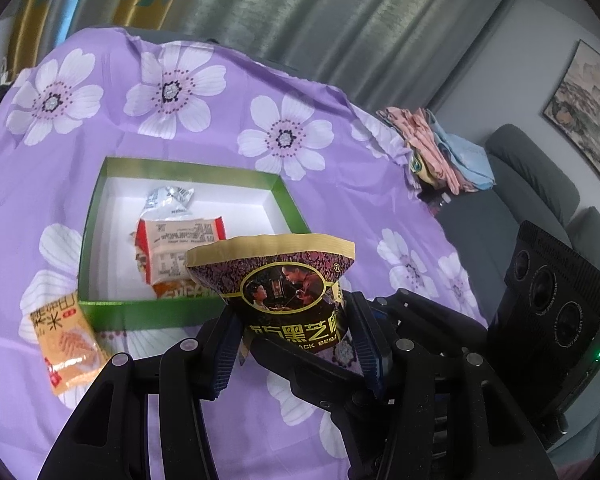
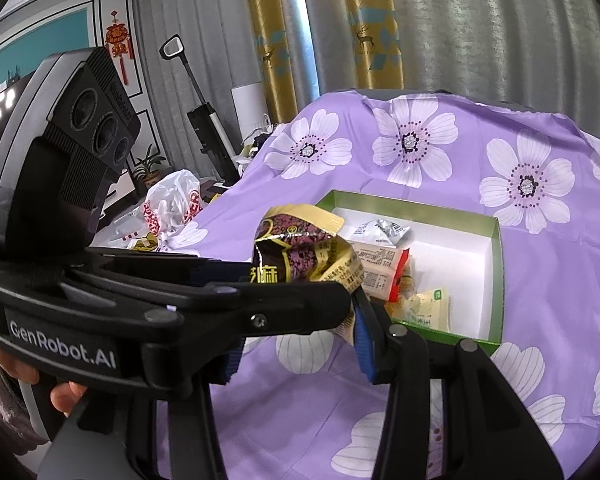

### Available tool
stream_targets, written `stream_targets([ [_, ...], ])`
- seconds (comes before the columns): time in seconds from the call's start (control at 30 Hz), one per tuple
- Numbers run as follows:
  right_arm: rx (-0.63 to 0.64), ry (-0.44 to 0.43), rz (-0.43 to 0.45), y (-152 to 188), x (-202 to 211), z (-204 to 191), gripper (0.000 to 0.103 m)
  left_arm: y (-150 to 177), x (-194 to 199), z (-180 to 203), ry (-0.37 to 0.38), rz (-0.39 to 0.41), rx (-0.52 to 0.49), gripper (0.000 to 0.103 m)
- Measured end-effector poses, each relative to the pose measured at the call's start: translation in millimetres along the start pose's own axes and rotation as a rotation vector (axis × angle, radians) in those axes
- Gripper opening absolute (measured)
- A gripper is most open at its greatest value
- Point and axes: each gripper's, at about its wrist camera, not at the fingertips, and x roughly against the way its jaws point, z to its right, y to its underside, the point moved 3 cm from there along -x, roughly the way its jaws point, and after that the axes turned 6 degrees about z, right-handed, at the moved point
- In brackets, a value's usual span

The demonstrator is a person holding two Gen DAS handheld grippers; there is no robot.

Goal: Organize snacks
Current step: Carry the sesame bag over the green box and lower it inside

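My left gripper (image 1: 296, 344) is shut on a purple-and-gold black sesame packet (image 1: 288, 280) and holds it above the near edge of the green box (image 1: 160, 314). The box holds a silver packet (image 1: 168, 200), a red-and-beige packet (image 1: 176, 240) and an orange one. An orange rice snack packet (image 1: 66, 344) lies on the purple cloth left of the box. In the right wrist view the left gripper (image 2: 300, 276) crosses in front with the sesame packet (image 2: 300, 248), beside the box (image 2: 496, 264). My right gripper (image 2: 296, 356) is open and empty above the cloth.
A purple flowered cloth (image 1: 340, 200) covers the table. Folded pink and blue cloths (image 1: 440, 152) lie at its right edge, by a grey sofa (image 1: 540, 184). A white plastic bag (image 2: 172, 204) and a vacuum (image 2: 208, 128) stand beyond the table's left side.
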Motion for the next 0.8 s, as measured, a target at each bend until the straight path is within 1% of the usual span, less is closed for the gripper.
stream_targets([
  [0.37, -0.015, 0.025, 0.004, -7.4, -11.3, 21.9, 0.046, -13.5, -25.3, -3.3, 0.022, -0.019, -0.006, 0.052],
  [0.8, -0.056, 0.039, 0.0, -10.3, -34.7, 52.2, 0.046, -27.8, -63.4, -15.8, 0.023, -0.05, -0.004, 0.052],
])
